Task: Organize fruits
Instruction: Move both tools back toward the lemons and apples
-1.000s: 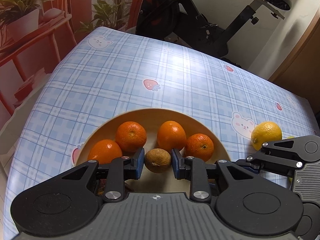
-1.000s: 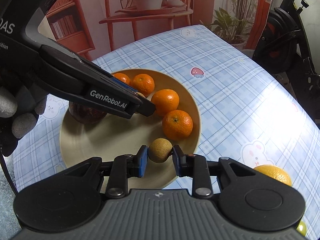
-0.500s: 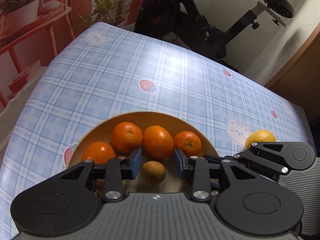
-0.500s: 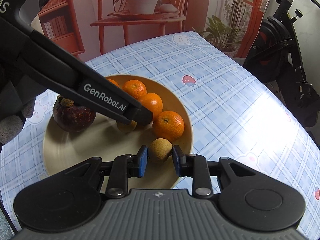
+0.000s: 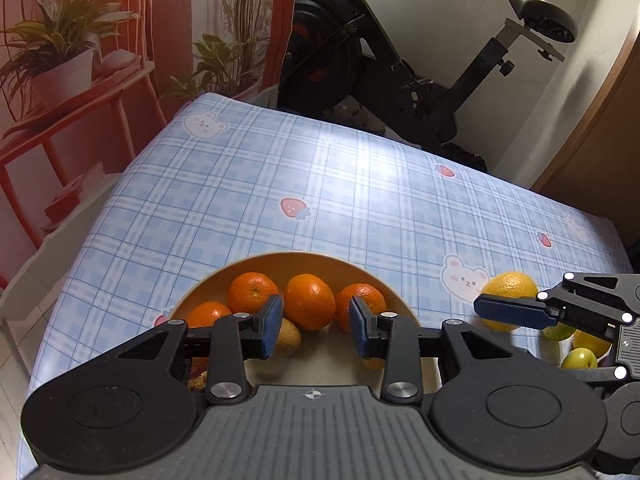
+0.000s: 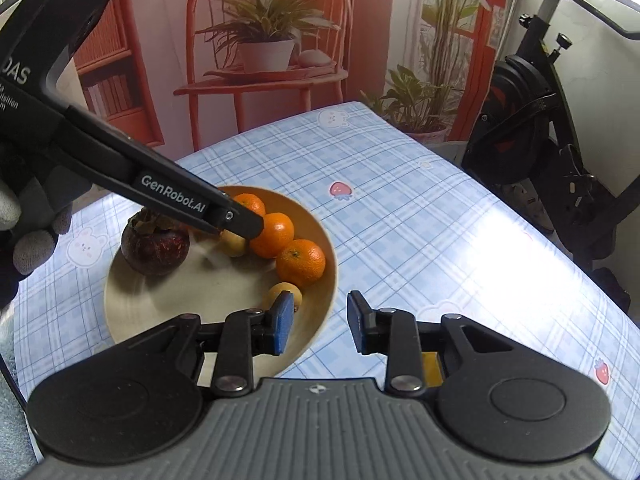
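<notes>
A tan bowl on the checked table holds several tangerines, a dark mangosteen and two small brown longans. One longan lies by the bowl's near rim, just beyond my right gripper, which is open and empty above the rim. The other longan lies in the bowl under my left gripper, which is open and empty. The bowl's rim and tangerines show in the left wrist view.
A yellow lemon sits on the table right of the bowl, behind the right gripper's finger. Green and yellow small fruits lie at the right edge. An exercise bike and red plant stands surround the table.
Both grippers have opened and let go of their longans, which now lie in the bowl. Both grippers have pulled back and up from the bowl.
</notes>
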Motion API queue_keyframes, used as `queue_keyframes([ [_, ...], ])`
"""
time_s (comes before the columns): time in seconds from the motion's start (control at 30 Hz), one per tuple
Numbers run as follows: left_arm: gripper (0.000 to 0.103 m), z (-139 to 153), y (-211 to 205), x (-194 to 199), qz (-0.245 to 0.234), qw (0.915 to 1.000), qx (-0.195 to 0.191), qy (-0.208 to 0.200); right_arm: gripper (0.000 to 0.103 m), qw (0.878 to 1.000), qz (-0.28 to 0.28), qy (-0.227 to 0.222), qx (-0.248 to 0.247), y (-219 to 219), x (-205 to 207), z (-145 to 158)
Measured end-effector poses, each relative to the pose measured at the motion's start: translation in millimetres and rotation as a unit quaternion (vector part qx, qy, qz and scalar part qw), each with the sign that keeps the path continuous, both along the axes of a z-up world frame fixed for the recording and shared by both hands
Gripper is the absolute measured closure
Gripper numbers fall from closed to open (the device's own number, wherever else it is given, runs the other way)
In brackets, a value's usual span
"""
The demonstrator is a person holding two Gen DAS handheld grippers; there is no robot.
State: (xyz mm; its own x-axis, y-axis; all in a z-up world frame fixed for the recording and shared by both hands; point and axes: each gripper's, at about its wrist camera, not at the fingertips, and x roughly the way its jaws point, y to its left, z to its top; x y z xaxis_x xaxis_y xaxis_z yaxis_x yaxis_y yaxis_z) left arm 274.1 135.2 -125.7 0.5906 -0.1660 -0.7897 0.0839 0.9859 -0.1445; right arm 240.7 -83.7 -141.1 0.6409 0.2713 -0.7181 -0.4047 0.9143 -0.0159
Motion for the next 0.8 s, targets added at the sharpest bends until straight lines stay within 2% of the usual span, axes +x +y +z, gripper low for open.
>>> queue_keyframes([
  [0.23,0.064,30,-54,-20,-0.022,0.9973,-0.018,-0.067,0.07,0.989,-0.123,-0.047,0.066,-88,-37,29],
  [0.5,0.064,24,-102,-32,-0.038,0.9935,-0.052,-0.094,0.07,0.966,-0.228,-0.065,0.106,-167,-91,32],
  [0.63,0.065,17,-119,-39,-0.053,0.9921,-0.048,-0.102,0.07,0.957,-0.254,-0.072,0.116,-188,-116,27],
  [0.8,0.065,14,-148,-52,-0.095,0.9877,-0.013,-0.123,0.07,0.955,-0.26,-0.079,0.118,-202,-138,22],
])
